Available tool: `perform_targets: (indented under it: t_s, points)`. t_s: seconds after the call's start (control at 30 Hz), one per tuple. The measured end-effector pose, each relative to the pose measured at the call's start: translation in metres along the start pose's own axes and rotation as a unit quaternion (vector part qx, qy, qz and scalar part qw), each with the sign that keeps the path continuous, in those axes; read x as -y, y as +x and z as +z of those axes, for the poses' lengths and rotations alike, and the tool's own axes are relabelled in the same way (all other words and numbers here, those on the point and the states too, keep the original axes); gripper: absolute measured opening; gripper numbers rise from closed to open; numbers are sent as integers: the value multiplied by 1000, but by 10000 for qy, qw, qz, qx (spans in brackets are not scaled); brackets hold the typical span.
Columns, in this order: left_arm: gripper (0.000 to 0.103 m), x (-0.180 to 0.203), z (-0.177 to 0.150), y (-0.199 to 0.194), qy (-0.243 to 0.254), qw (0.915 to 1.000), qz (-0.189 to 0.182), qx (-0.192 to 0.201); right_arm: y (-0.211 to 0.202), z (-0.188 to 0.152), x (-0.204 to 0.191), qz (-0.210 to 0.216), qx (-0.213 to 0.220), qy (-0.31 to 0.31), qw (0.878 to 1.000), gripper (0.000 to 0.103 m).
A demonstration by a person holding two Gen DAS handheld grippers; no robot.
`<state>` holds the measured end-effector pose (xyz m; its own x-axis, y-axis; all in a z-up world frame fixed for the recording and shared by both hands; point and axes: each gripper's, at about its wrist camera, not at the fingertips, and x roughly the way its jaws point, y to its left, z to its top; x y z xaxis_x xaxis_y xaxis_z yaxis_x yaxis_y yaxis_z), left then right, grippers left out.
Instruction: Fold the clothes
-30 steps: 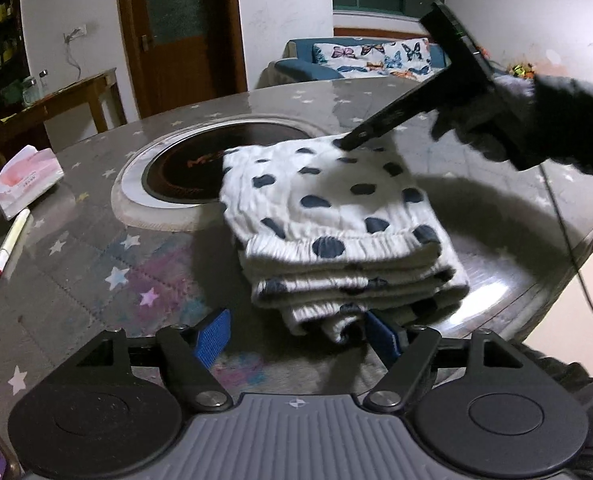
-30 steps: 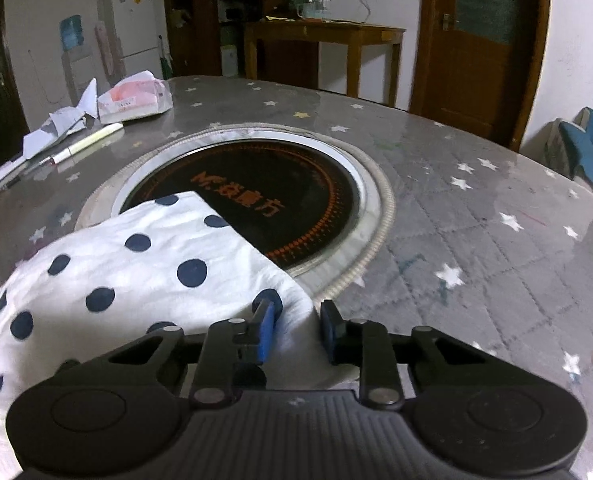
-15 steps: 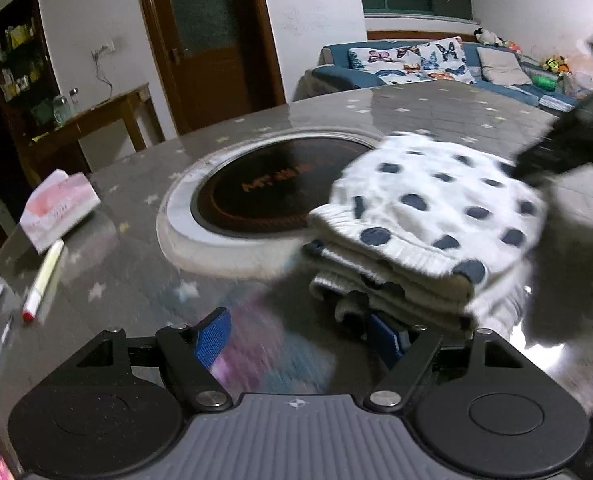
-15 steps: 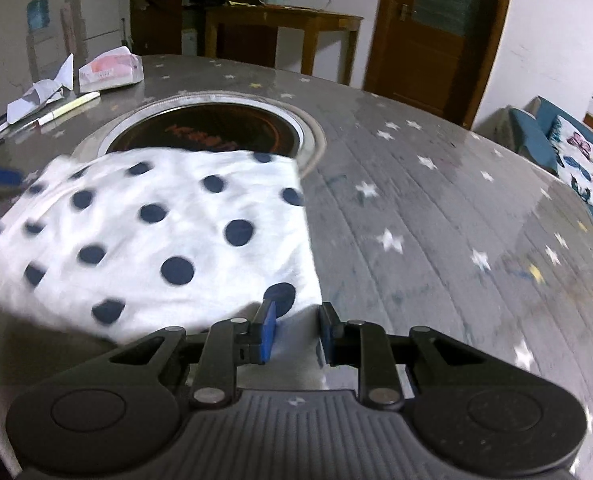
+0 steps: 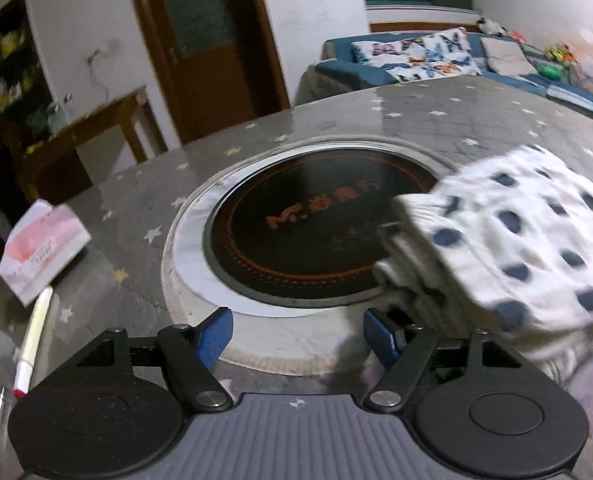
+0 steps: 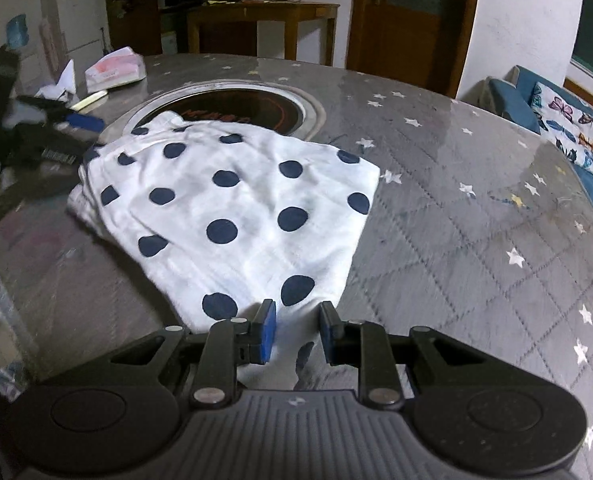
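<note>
Tissue pack (image 5: 42, 246) and pen (image 5: 32, 344) on starred table (image 5: 476, 120), perhaps an inset hotplate (image 5: 320, 236).

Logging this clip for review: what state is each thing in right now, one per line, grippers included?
polka-dot garment: folded into a stack, lying on the table, partly over the round inset's rim.
left gripper: open, empty, beside the stack's edge.
right gripper: partly open, garment corner between the fingers, not clamped.
tissue pack: lying on the table, not touched.
pen: lying flat, capped.
door: closed.
</note>
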<state>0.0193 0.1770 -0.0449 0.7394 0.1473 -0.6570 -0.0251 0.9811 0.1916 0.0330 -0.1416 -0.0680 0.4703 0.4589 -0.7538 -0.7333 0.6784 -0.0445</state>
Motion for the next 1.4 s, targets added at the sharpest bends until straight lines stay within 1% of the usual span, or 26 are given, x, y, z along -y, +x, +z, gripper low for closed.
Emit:
perform_targets:
  t_s: [0.1, 0.17, 0.23, 0.3, 0.37, 0.47, 0.57, 0.67, 0.83, 1.1, 1.17, 1.3, 1.4]
  points:
    - [74, -8, 5, -3, -186, 9998, 21, 26, -9, 3, -2, -114, 102, -130, 9998, 23]
    - [74, -10, 8, -10, -322, 9994, -16, 92, -15, 10, -6, -96, 269, -200, 9994, 24]
    - [74, -11, 12, -14, -493, 9987, -84, 127, -19, 22, -16, 91, 507, -420, 9978, 24]
    - [74, -12, 16, -19, -663, 9976, -151, 161, -16, 32, -34, 370, 670, -773, 9941, 24]
    - [75, -13, 20, -23, -833, 9961, -219, 196, -11, 42, -52, 645, 826, -1121, 9882, 24]
    - [75, -14, 24, -29, -1125, 9928, -345, 204, 6, 57, -84, 1004, 952, -1539, 9783, 24]
    - [77, -15, 26, -34, -1462, 9880, -470, 154, 24, 69, -114, 1173, 1025, -1957, 9682, 24]
    - [84, -16, 25, -39, -1741, 9828, -594, 142, 40, 72, -133, 1213, 1015, -2250, 9614, 24]
    - [87, -16, 20, -42, -2070, 9755, -739, 100, 52, 68, -147, 1153, 968, -2541, 9554, 24]
    - [91, -16, 17, -36, -2458, 9648, -933, -3, 57, 67, -145, 1233, 900, -2454, 9573, 25]
    - [91, -14, 17, -35, -2483, 9639, -958, -8, 57, 66, -147, 1217, 910, -2478, 9568, 26]
    - [91, -11, 17, -36, -2498, 9633, -986, -20, 58, 62, -153, 1054, 998, -2586, 9550, 25]
    - [91, -10, 16, -35, -2520, 9628, -973, -45, 58, 59, -154, 1008, 1089, -2670, 9522, 22]
